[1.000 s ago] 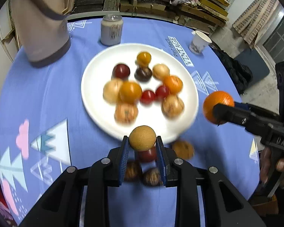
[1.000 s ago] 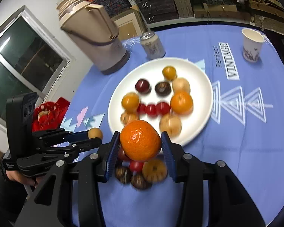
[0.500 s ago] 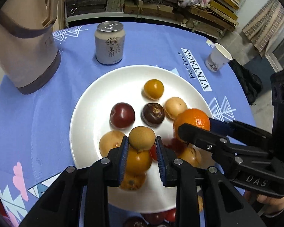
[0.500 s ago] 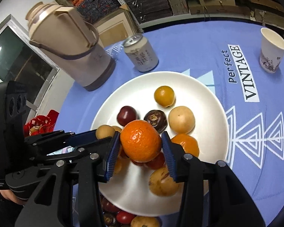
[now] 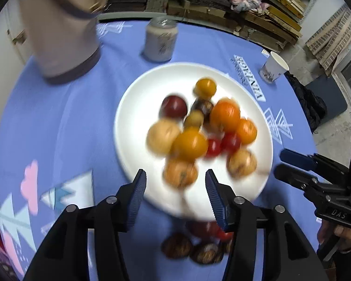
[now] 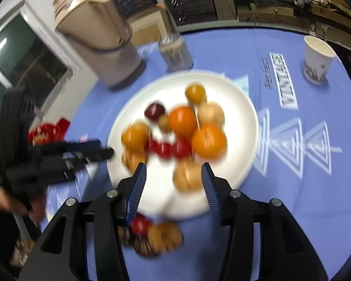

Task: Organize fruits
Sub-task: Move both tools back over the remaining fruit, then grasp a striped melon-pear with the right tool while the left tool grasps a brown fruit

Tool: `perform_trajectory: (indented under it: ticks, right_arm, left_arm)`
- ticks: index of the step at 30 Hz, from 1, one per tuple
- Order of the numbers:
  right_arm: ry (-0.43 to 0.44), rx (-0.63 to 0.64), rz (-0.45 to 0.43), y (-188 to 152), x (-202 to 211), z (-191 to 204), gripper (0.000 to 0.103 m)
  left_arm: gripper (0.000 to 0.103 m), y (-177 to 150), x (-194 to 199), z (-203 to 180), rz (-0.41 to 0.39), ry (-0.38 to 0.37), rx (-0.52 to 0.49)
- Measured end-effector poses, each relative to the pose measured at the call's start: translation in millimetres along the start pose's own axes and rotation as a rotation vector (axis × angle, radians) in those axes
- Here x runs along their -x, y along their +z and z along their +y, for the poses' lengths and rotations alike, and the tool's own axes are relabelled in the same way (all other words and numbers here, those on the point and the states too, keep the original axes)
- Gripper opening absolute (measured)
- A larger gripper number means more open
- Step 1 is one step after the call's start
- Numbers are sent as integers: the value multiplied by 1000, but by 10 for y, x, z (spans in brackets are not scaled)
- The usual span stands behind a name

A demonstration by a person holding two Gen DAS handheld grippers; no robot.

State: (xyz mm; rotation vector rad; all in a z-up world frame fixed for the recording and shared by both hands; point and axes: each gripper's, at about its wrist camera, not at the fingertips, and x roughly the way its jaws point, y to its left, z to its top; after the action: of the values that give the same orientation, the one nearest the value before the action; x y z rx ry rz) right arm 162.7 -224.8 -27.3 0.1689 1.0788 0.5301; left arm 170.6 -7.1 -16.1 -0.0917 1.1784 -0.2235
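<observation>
Just under my wrists a few dark and red fruits (image 5: pixel 199 245) lie on the blue tablecloth (image 5: pixel 58 121), and above them my left gripper (image 5: pixel 175 187) and right gripper (image 6: pixel 173 182) have just been opening, both spread with nothing between the pads. Beyond them the white plate (image 5: pixel 138 117) holds the piled fruit, the big orange (image 5: pixel 224 114) and small tan fruit (image 5: pixel 194 119) among it. Farther back stand a can (image 5: pixel 160 41), a beige flask (image 6: pixel 98 35) and a paper cup (image 6: pixel 317 58).

The right gripper (image 6: pixel 173 182), jaws just opened and holding nothing, hovers over the white plate (image 6: pixel 243 126); the orange (image 6: pixel 183 121) lies at twelve o'clock.
</observation>
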Motion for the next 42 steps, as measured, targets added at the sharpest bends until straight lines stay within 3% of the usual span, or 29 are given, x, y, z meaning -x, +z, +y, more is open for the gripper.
perform_trajectory:
  ticks: [4,6,15,24,26,29,39,42]
  right_arm:
    - [-61,107,77,-413,-15,162,48]
    - [-48,103,113,-562,-72,195,48]
    - [-54,76,139,-664,-266,253,48]
    - [-66,73,143,-651,-302,267,48]
    - [-71,81,142,-648,-310,287,48]
    - [-79,76,141,-641,-350,306,54]
    - [-73,56,161,-605,-509,347,55]
    - [-82,46,161,-604,-499,319,44]
  left_arm:
    - [53,-342,61,84,31,8,14]
    - [53,-505,52,101,60,15,14]
    - [54,-1007,109,117,120,37,24]
    - [55,-1091,206,121,106,40,48]
    - [60,-1099,195,115,105,44,51]
    - [61,-1116,167,117,108,48,56]
    - [64,-1126,174,102,112,52,62]
    - [64,-1126,161,104,114,52,65]
